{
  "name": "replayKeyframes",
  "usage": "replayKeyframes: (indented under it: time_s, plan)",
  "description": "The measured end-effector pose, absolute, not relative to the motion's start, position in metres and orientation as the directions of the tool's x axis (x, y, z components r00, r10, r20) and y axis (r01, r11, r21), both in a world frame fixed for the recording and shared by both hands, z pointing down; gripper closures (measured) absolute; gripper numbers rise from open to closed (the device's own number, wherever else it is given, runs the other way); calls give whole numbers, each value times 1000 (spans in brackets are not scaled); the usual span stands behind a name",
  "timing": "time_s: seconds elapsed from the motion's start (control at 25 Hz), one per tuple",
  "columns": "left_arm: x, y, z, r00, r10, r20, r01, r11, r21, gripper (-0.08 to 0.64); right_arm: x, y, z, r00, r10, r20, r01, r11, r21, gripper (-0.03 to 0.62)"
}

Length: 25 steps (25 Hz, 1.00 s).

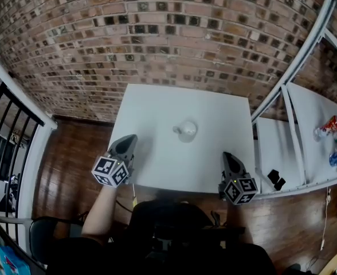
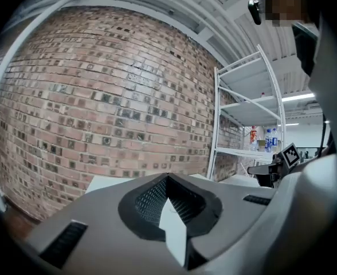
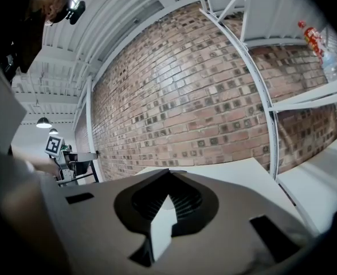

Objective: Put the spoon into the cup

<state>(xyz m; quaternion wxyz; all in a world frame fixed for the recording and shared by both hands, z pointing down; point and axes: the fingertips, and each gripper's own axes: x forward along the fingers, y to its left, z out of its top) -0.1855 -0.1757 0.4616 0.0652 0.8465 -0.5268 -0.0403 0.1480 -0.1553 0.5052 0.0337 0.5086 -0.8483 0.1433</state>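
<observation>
**A:** What fills most of the scene?

**B:** A brick wall (image 1: 157, 39) runs across the far side. A dark wooden floor (image 1: 77, 165) lies below it. A square white worktop (image 1: 174, 168) stands against the wall, and a white metal shelf rack (image 1: 306, 136) stands just beside it on the right.

**A:** And the grippers?

**B:** The left gripper (image 1: 128, 141) hangs over the near left edge of the worktop and points about level toward the wall. Its jaws are pressed together with nothing between them. The right gripper (image 1: 228, 157) is at the near right corner of the worktop. Its jaws are likewise closed and hold nothing.

**A:** Where is the cup?

**B:** The cup (image 1: 187, 130) is small and white. It sits on the worktop a little beyond the middle, toward the wall. It is between the lines of the two grippers, well apart from both, and neither touches it. I cannot tell whether a spoon is in it; it is too small to make out.

**A:** Anything smaller?

**B:** A small black object (image 1: 275, 179) lies on a shelf of the rack. A red-labelled bottle (image 1: 330, 124) is farther right.
</observation>
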Motion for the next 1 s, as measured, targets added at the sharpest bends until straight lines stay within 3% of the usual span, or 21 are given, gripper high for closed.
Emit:
replayKeyframes:
  time_s: [1.0]
  plan:
    - [-185,-156,483,407,-913,3,-895,-398,203,557,160,-138,513,-427,-882,200,-901,396,-176,591]
